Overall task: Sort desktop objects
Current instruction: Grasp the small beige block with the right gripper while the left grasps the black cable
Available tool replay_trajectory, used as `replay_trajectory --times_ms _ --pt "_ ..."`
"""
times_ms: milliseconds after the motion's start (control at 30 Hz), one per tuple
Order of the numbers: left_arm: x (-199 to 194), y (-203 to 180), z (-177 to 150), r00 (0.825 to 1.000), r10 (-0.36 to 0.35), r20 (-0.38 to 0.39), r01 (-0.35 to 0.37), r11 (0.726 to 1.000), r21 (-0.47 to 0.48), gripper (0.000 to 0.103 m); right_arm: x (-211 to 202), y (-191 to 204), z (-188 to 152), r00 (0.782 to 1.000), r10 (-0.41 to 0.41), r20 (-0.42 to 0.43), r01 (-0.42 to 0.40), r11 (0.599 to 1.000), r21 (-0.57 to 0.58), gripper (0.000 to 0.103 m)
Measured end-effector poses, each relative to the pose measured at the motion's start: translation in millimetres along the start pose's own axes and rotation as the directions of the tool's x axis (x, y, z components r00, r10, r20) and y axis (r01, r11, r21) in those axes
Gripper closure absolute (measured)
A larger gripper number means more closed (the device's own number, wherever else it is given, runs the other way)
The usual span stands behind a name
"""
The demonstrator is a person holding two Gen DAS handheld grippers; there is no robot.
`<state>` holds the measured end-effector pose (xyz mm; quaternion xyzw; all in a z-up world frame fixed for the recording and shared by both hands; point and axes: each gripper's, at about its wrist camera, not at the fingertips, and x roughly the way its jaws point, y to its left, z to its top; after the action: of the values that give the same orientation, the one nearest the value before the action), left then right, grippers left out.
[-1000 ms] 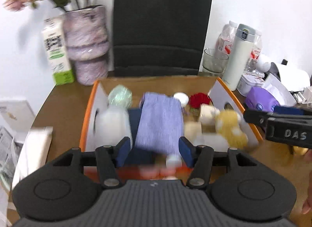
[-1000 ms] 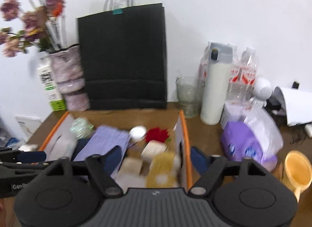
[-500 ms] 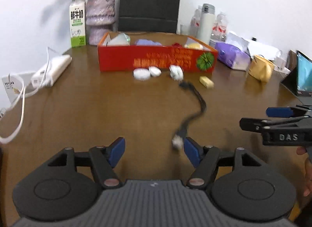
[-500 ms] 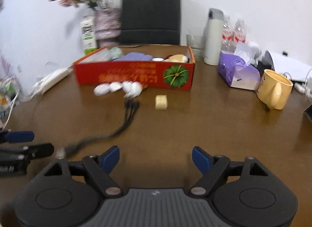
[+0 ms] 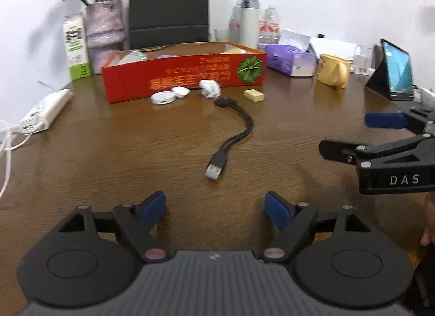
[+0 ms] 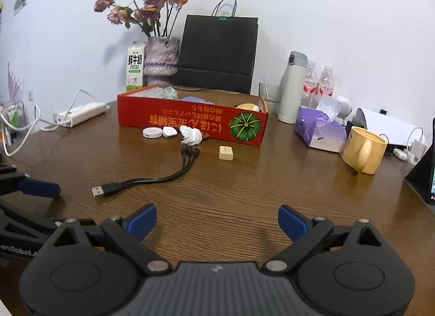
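- The left gripper (image 5: 214, 208) hovers low over the wooden table (image 5: 108, 153), jaws spread apart and holding nothing.
- The right gripper (image 6: 217, 222) is likewise wide apart and bare (each shows at the edge of the other's view).
- A black cable (image 6: 152, 177) lies loose ahead of both, its plug end nearest the left gripper.
- Just in front of the red box (image 6: 190, 120) sit a round white case (image 6: 152, 133), a crumpled tissue (image 6: 191, 135) and a small cream block (image 6: 226, 152).

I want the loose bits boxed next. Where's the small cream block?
In the right wrist view the cream block lies on the table, before the red box, right of the cable's plugs.
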<state>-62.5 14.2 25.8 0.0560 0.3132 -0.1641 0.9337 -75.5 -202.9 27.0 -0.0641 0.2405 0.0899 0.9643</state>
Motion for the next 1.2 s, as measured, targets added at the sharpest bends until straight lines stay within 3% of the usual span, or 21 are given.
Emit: replay_trajectory --times_ms 133,200,333,467,533,600,700,800,833,867,1000,1200 --pt "25 1 39 0.996 -0.088 0.011 0.088 0.996 0.007 0.024 15 -17 10 0.998 0.054 -0.031 -0.052 0.996 0.066 0.008" --pt "49 -3 64 0.995 -0.098 0.013 0.098 0.995 0.025 0.026 27 -29 24 0.999 0.022 -0.03 -0.019 0.995 0.096 0.009" --pt "103 -12 92 0.981 -0.185 -0.056 0.186 0.983 0.008 0.04 60 -57 55 0.999 -0.022 -0.029 0.026 0.99 0.138 0.012" --pt "130 -27 100 0.986 -0.156 -0.066 0.159 0.986 0.046 0.057 100 -77 77 0.998 0.023 -0.066 -0.011 0.985 0.173 0.018" --pt "132 -29 98 0.989 -0.14 -0.047 0.143 0.987 0.067 0.091 117 -77 83 0.995 0.043 -0.085 -0.027 0.984 0.173 0.02" --pt "129 -22 95 0.991 -0.125 -0.048 0.126 0.992 0.029 0.097 136 -73 87 0.992 0.065 -0.105 -0.048 0.986 0.162 0.02" --pt "108 -5 85 0.998 -0.068 -0.008 0.068 0.997 -0.033 0.1 162 -60 89 0.986 0.096 -0.134 -0.078 0.988 0.136 0.027" --pt "80 13 79 0.999 -0.028 0.039 0.032 0.993 -0.111 0.1 185 -43 87 0.975 0.098 -0.201 -0.082 0.993 0.085 0.056" --pt "71 18 79 0.998 -0.023 0.059 0.03 0.991 -0.132 0.1 187 -37 85 0.979 0.079 -0.186 -0.068 0.996 0.062 0.064" --pt "60 21 79 0.996 -0.012 0.083 0.024 0.988 -0.152 0.1 187 -32 84 0.982 0.073 -0.176 -0.066 0.997 0.044 0.081" --pt "24 30 83 0.988 0.017 0.156 0.017 0.978 -0.208 0.1 163 -14 79 0.987 0.084 -0.137 -0.08 0.996 0.038 0.083" --pt "-8 14 70 0.979 0.031 0.201 0.002 0.986 -0.164 0.1 74 9 59 0.99 0.133 -0.041 -0.131 0.99 0.052 0.084"
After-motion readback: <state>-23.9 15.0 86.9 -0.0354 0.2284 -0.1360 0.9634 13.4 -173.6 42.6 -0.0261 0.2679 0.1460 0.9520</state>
